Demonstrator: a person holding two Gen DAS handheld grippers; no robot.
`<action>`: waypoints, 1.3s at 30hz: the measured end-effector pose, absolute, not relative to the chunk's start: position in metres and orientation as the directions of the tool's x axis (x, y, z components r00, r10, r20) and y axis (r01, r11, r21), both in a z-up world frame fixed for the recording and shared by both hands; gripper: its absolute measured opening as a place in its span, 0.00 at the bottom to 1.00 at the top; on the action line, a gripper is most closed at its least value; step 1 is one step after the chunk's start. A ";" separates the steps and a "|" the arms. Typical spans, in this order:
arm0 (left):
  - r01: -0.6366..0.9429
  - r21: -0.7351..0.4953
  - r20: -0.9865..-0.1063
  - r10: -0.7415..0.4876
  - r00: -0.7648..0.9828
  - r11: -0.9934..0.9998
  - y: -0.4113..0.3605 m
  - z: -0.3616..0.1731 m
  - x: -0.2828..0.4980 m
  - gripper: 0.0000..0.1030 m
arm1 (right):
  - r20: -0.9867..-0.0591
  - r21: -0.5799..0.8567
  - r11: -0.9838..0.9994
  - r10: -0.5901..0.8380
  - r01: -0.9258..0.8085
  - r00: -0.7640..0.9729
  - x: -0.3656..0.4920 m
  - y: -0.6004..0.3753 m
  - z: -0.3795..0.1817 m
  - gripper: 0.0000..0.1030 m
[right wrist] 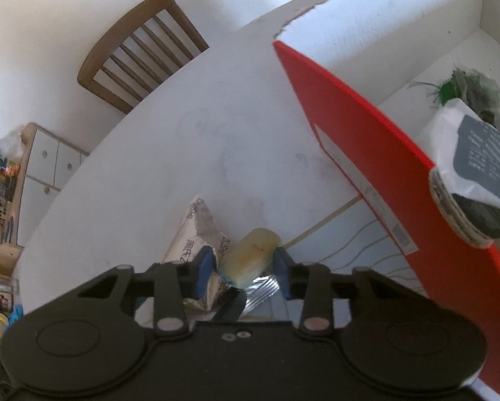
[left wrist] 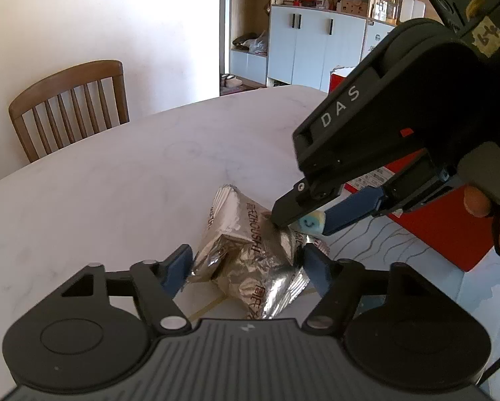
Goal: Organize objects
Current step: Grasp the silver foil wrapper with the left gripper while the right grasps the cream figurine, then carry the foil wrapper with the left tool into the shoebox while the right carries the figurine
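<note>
A crumpled silver foil packet (left wrist: 250, 257) lies on the white table (left wrist: 116, 183) at the edge of a wavy-line placemat (left wrist: 366, 250). My left gripper (left wrist: 248, 267) straddles it, and both blue pads touch its sides. Just beyond, my right gripper (left wrist: 303, 225) comes down from the upper right and is shut on a small yellow block with a blue smiley end (left wrist: 311, 224). In the right wrist view this yellow block (right wrist: 250, 257) sits between the right gripper's (right wrist: 243, 274) blue pads, above the foil packet (right wrist: 196, 234).
A red box with a white inside (right wrist: 350, 133) stands open at the right and holds a white pouch (right wrist: 467, 167) and a green tuft (right wrist: 463, 90). A wooden chair (left wrist: 69, 107) stands behind the table. A person's fingers (left wrist: 477, 200) hold the right gripper.
</note>
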State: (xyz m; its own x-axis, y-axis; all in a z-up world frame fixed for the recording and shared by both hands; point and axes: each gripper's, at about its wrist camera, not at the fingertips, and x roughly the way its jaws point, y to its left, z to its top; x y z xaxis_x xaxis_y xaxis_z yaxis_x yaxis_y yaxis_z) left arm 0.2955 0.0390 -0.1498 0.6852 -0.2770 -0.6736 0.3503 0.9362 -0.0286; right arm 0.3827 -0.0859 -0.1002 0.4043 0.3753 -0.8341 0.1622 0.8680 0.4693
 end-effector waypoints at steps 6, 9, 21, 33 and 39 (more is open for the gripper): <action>0.328 -0.037 -0.681 -0.264 0.683 0.944 0.030 -0.145 0.295 0.57 | -0.824 0.471 0.872 0.380 0.135 0.420 0.376 -0.084 -0.093 0.23; 0.303 -0.053 -0.690 -0.255 0.678 0.951 0.034 -0.143 0.290 0.56 | -0.822 0.465 0.878 0.379 0.115 0.426 0.372 -0.085 -0.088 0.22; 0.235 -0.085 -0.708 -0.225 0.669 0.968 0.038 -0.115 0.255 0.56 | -0.793 0.457 0.888 0.429 -0.044 0.432 0.328 -0.100 -0.042 0.22; 0.200 -0.109 -0.702 -0.218 0.678 0.974 0.008 -0.040 0.219 0.56 | -0.717 0.419 0.878 0.476 -0.231 0.509 0.282 -0.127 0.021 0.22; 0.225 -0.111 -0.693 -0.237 0.680 0.968 -0.022 -0.008 0.208 0.56 | -0.687 0.377 0.888 0.459 -0.264 0.563 0.263 -0.161 0.042 0.21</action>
